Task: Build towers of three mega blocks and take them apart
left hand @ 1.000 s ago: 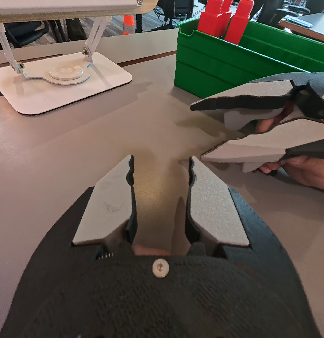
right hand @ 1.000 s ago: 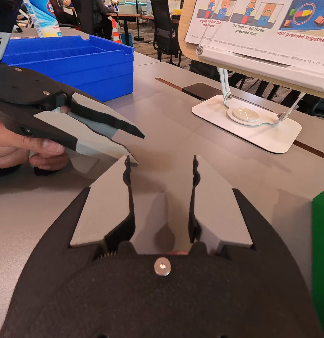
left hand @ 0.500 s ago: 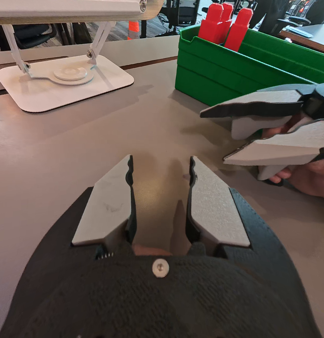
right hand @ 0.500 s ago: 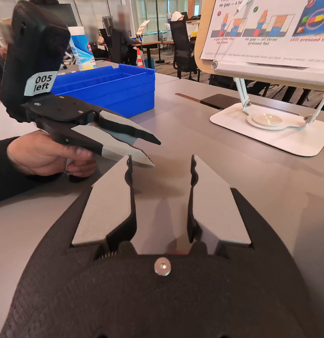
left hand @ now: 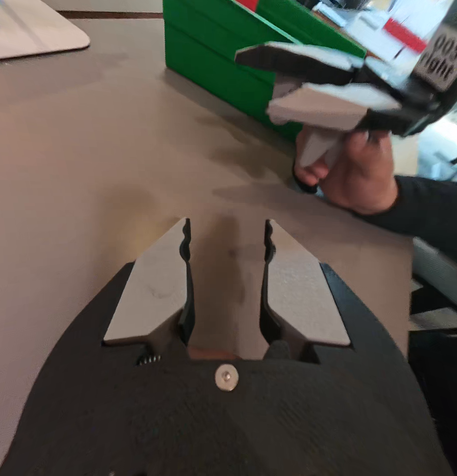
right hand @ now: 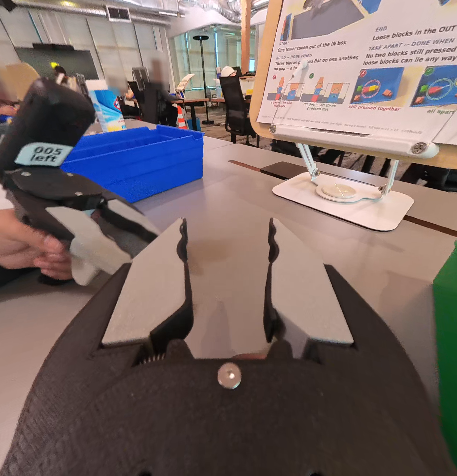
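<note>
Left wrist view is showing you holding the left hand-held gripper (left hand: 227, 224) spread and empty over bare table (left hand: 93, 154). No tower is standing yet; the blocks are barely showing, a red sliver (left hand: 249, 3) inside the green bin (left hand: 217, 51) toward the table's far right. Your right hand-held gripper (right hand: 227, 224), also spread and empty, is hovering beside that bin, so I judge everything is left.

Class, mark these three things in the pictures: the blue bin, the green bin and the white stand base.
blue bin (right hand: 155, 164): right wrist view, on its front wall.
green bin (left hand: 217, 51): left wrist view, on its near side wall.
white stand base (right hand: 351, 208): right wrist view, on its flat plate.
</note>
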A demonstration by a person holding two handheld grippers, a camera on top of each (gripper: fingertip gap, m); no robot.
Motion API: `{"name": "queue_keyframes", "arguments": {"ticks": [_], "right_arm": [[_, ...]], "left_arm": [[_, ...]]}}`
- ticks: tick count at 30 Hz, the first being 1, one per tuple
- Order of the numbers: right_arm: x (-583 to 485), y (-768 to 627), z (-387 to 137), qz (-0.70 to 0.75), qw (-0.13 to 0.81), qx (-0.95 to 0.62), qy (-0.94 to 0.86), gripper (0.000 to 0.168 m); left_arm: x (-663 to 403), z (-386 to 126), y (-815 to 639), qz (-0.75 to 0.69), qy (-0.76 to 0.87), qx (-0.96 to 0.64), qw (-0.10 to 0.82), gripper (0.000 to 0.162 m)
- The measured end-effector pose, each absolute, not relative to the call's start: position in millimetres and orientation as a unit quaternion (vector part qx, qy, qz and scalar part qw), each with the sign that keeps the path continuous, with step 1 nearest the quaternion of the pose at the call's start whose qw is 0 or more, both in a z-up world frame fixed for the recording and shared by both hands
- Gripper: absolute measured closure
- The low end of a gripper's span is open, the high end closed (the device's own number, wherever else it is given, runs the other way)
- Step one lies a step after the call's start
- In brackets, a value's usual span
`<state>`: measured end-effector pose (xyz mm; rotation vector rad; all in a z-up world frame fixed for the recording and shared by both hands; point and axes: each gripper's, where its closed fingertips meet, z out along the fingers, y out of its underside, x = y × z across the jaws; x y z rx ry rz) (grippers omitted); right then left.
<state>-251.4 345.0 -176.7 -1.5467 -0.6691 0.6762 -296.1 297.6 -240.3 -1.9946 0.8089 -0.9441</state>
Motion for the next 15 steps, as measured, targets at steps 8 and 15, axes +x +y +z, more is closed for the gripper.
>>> {"name": "queue_keyframes", "arguments": {"ticks": [8, 15], "right_arm": [[-264, 326, -162, 0.331, 0.626, -0.636, -0.307, 0.111], [-284, 308, -164, 0.354, 0.608, -0.621, -0.345, 0.111]], "left_arm": [[-413, -140, 270, -0.298, 0.243, -0.757, 0.528, 0.128], [-595, -139, 352, -0.093, 0.056, -0.853, 0.511, 0.122]]}}
